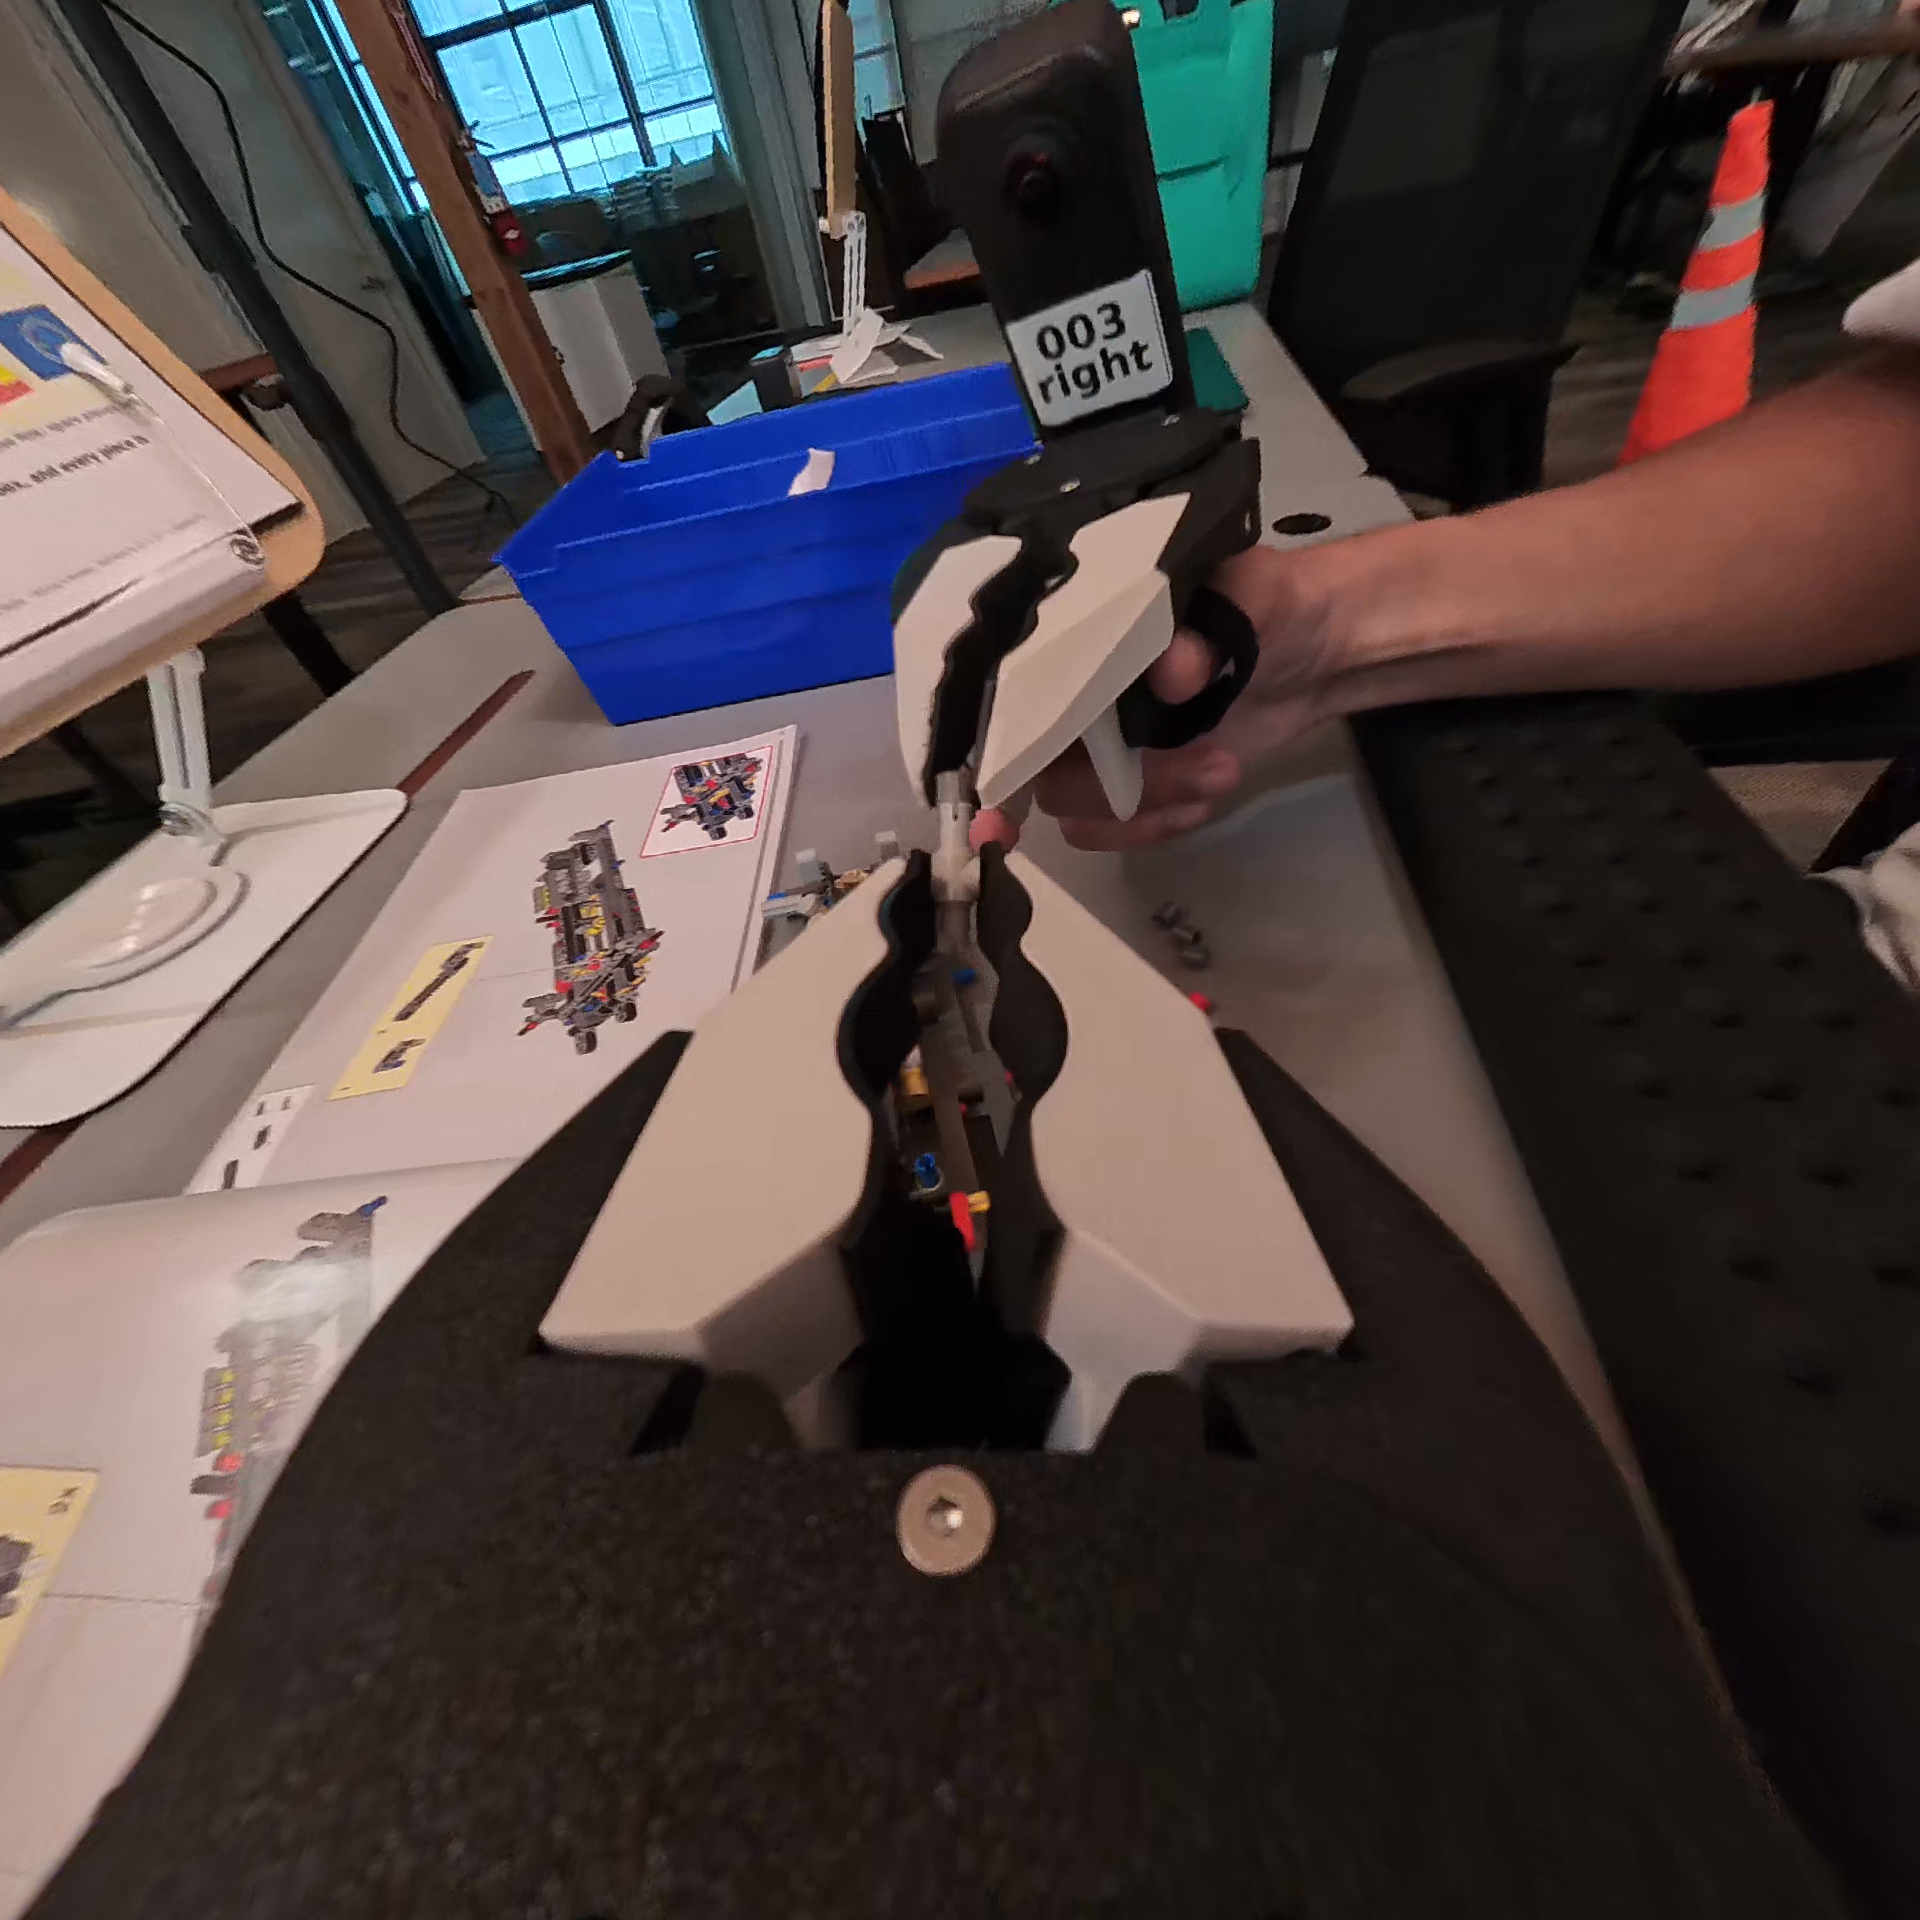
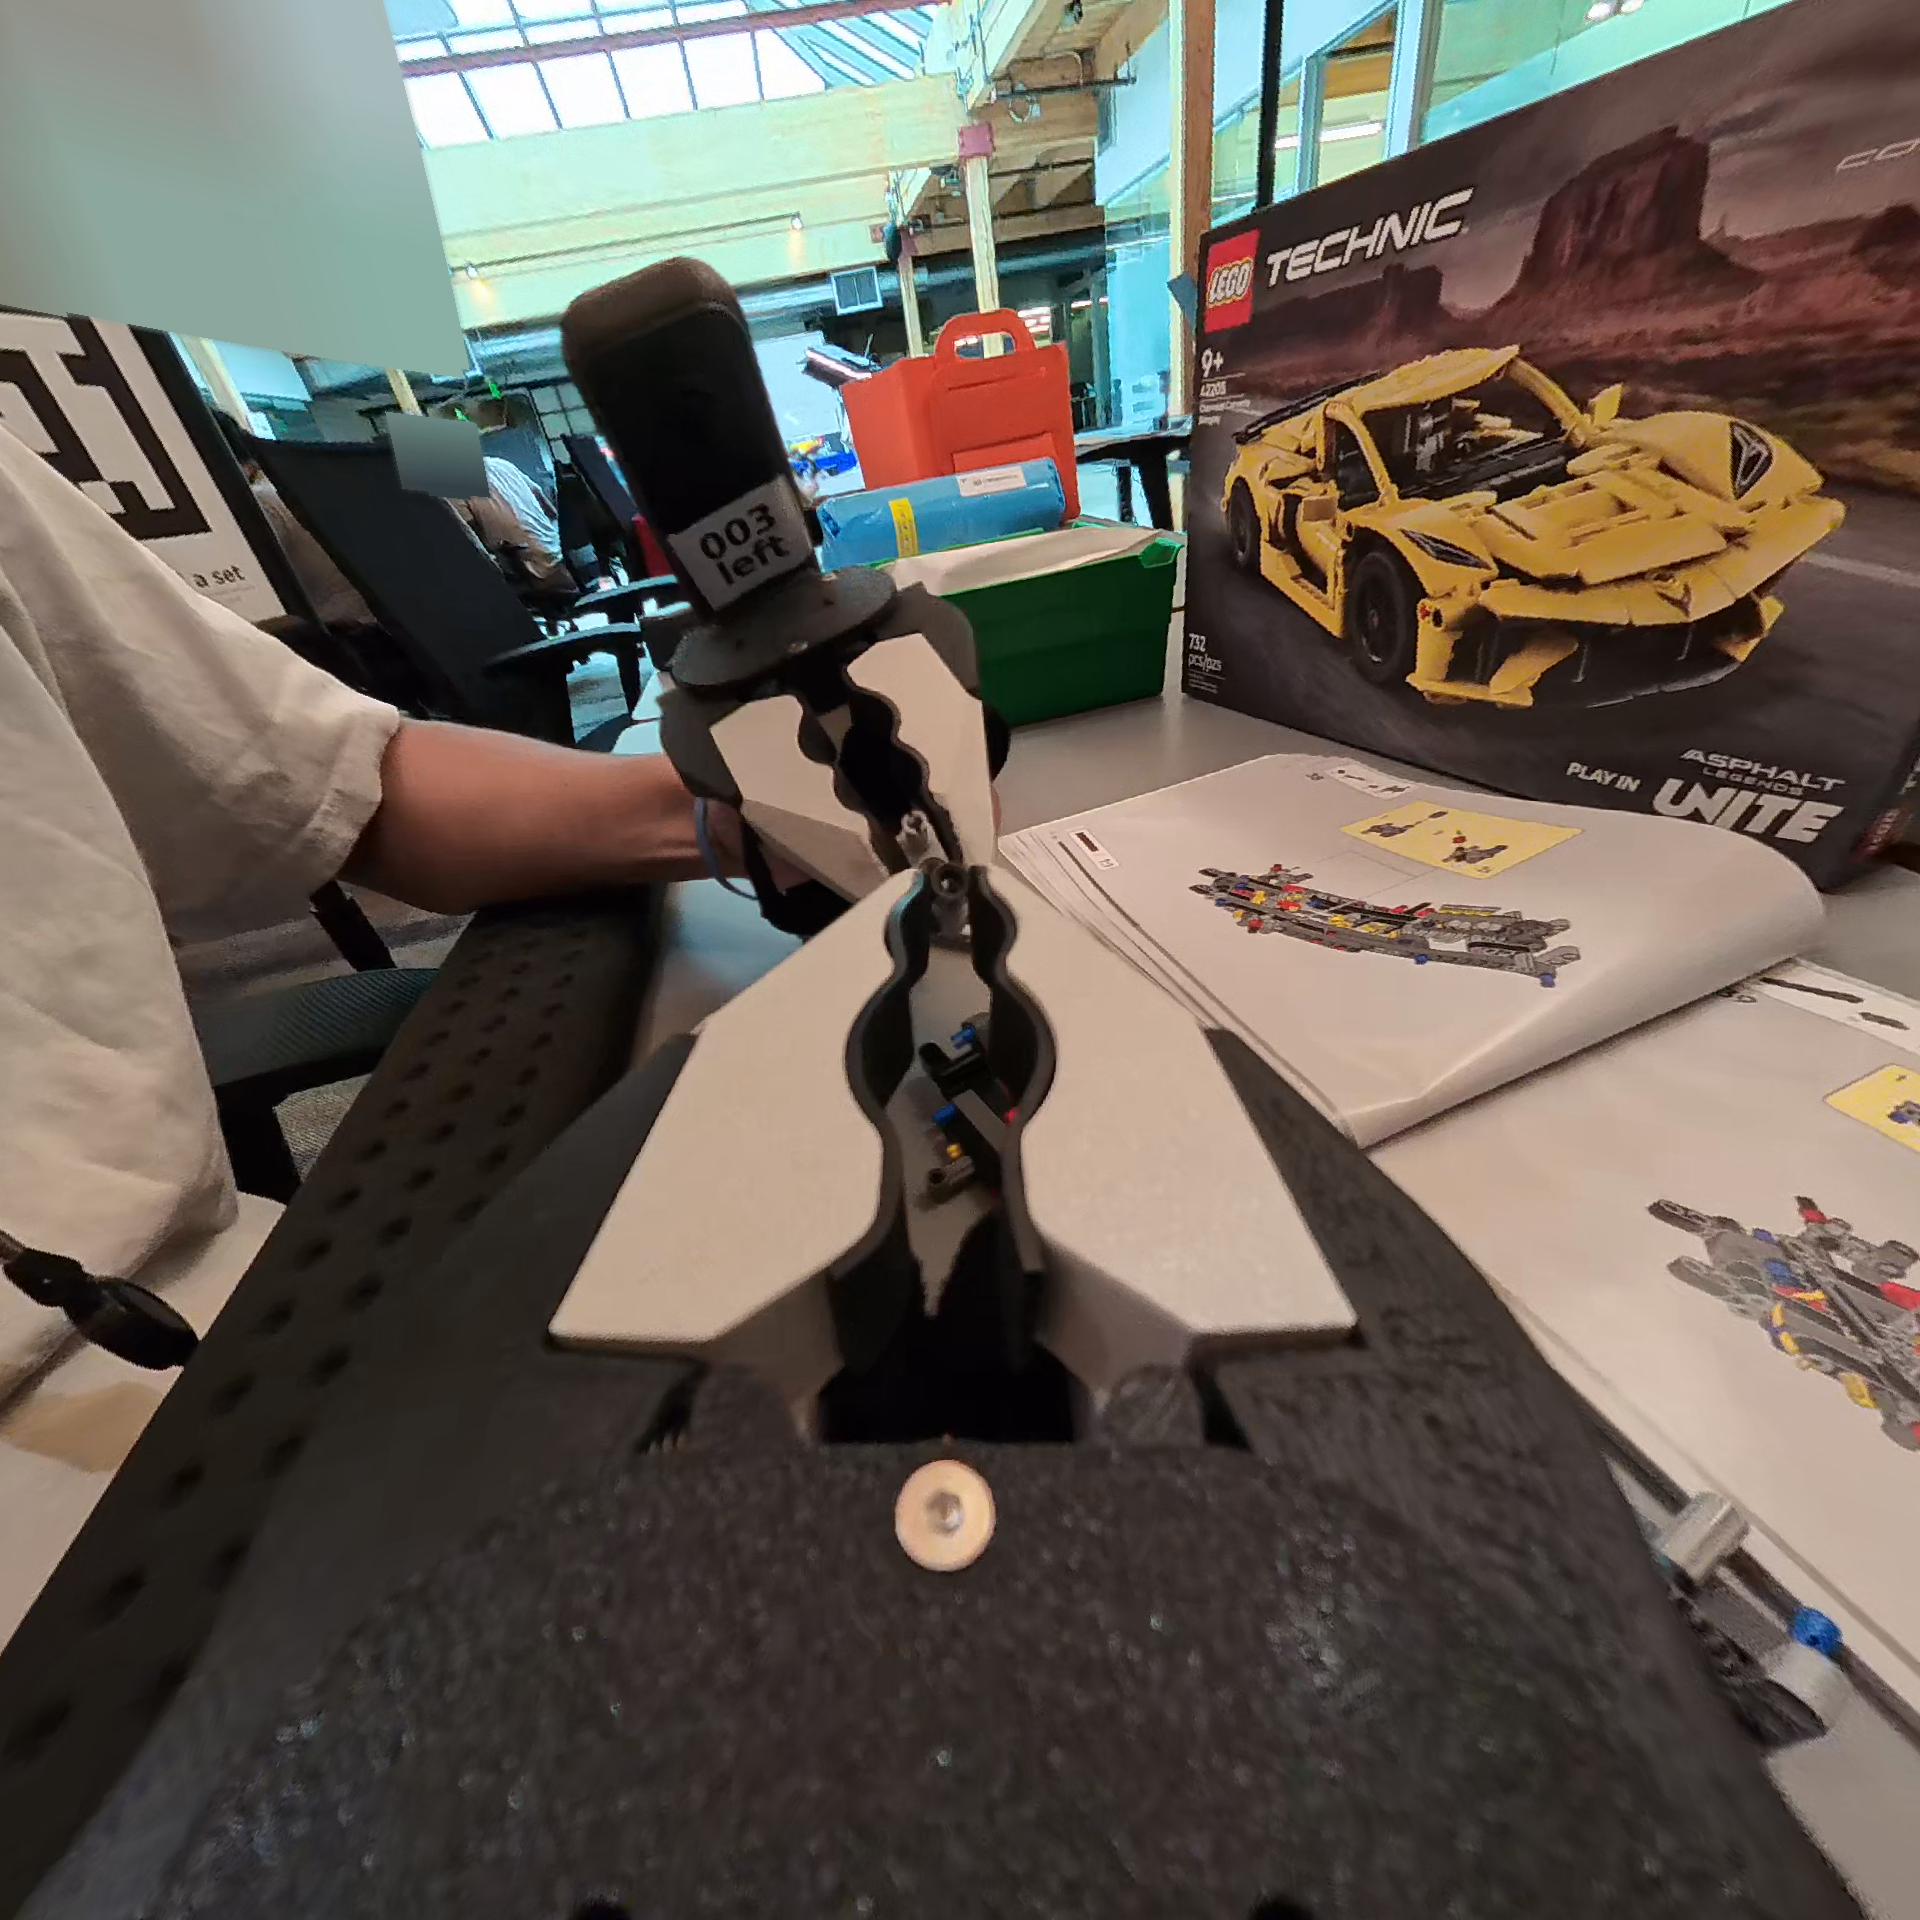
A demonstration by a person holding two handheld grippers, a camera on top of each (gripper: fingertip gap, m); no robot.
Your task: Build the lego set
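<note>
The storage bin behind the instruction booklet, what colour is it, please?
Blue, clearest in the left wrist view.

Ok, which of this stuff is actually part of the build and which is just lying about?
Part of the job:
- left claw and right claw, both pinching the small grey connector piece
- grey chassis assembly on the table below
- open instruction booklet
- set box

Lying about:
- blue bin
- green bin
- orange traffic cone
- orange case

Bright even daylight from far gridded windows (image 1: 582, 99) and skylights (image 2: 623, 62); soft shadows; fisheye bending, blur at edges.
</note>
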